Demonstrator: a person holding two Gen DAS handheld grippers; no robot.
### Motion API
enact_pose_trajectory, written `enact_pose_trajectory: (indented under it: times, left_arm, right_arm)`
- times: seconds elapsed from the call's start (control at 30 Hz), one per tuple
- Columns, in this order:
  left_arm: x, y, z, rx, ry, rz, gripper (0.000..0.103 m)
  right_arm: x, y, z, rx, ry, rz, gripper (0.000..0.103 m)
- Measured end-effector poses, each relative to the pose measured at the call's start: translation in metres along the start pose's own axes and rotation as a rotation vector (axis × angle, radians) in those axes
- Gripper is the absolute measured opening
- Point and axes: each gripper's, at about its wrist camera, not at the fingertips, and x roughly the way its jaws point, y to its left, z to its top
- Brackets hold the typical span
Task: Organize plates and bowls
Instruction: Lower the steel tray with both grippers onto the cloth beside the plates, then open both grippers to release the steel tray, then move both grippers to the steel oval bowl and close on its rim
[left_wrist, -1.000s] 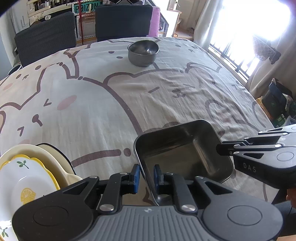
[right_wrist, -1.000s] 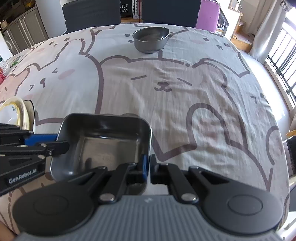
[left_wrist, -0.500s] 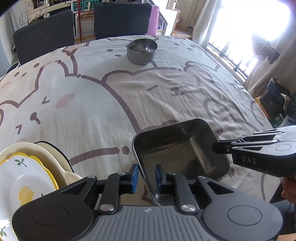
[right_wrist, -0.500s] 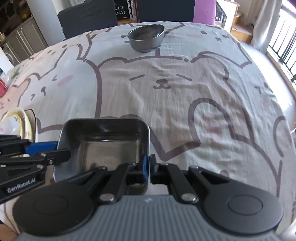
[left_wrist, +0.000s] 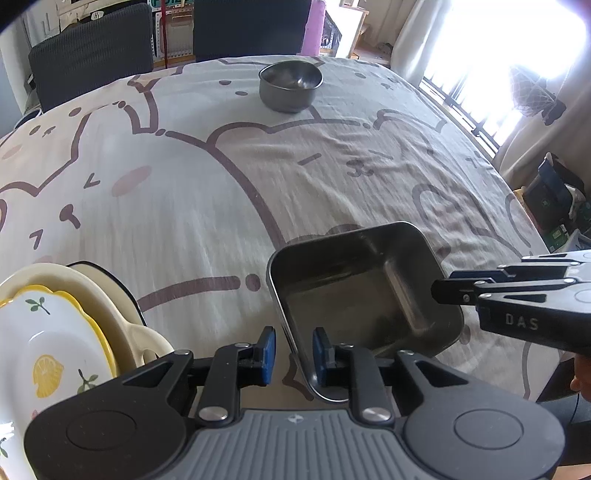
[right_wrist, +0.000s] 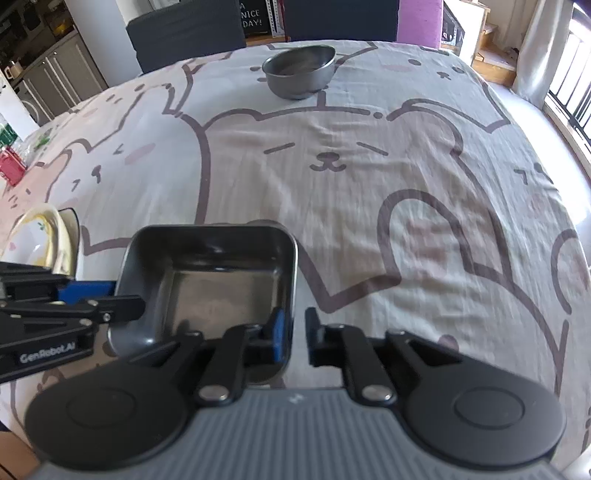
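Steel tray sits down on the tablecloth, its rim between the loosening left gripper pads, plates stacked beside. Right gripper has just been opening, rim unclamped; round bowl beyond seems left.

A table draped in a pale grey cloth printed with outlined cartoon bears carries everything here. Near its close edge sits a square metal tray, flat on the cloth, and just to its left a stack of plates with a lemon-patterned, yellow-rimmed one on top of cream dishes. Well apart from both, toward the far side of the table, a round metal bowl stands upright on the cloth by itself.
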Motion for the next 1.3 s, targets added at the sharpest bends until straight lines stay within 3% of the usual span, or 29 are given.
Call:
enact_pose_trajectory:
  times: [0.27, 0.5, 0.63, 0.83, 1.07, 1.3]
  left_arm:
    - [-0.002, 0.000, -0.001, 0.001, 0.000, -0.008, 0.045]
    - [-0.013, 0.001, -0.003, -0.006, -0.037, -0.020, 0.076]
    - [-0.024, -0.001, -0.005, 0.005, -0.077, -0.026, 0.091]
    - [-0.045, -0.001, -0.006, 0.018, -0.179, -0.003, 0.103]
    - [-0.067, 0.003, 0.000, 0.060, -0.288, 0.023, 0.103]
    - [-0.074, 0.015, 0.032, 0.055, -0.376, 0.047, 0.103]
  right_arm:
    - [-0.013, -0.006, -0.003, -0.001, -0.031, 0.007, 0.055]
    - [-0.028, -0.008, -0.011, -0.027, -0.081, 0.013, 0.067]
    - [-0.040, -0.008, -0.014, -0.021, -0.125, 0.033, 0.076]
    - [-0.061, -0.017, -0.015, 0.026, -0.239, 0.026, 0.103]
    - [-0.074, -0.032, -0.006, 0.044, -0.389, 0.000, 0.103]
    - [-0.065, -0.056, 0.038, 0.086, -0.427, 0.051, 0.103]
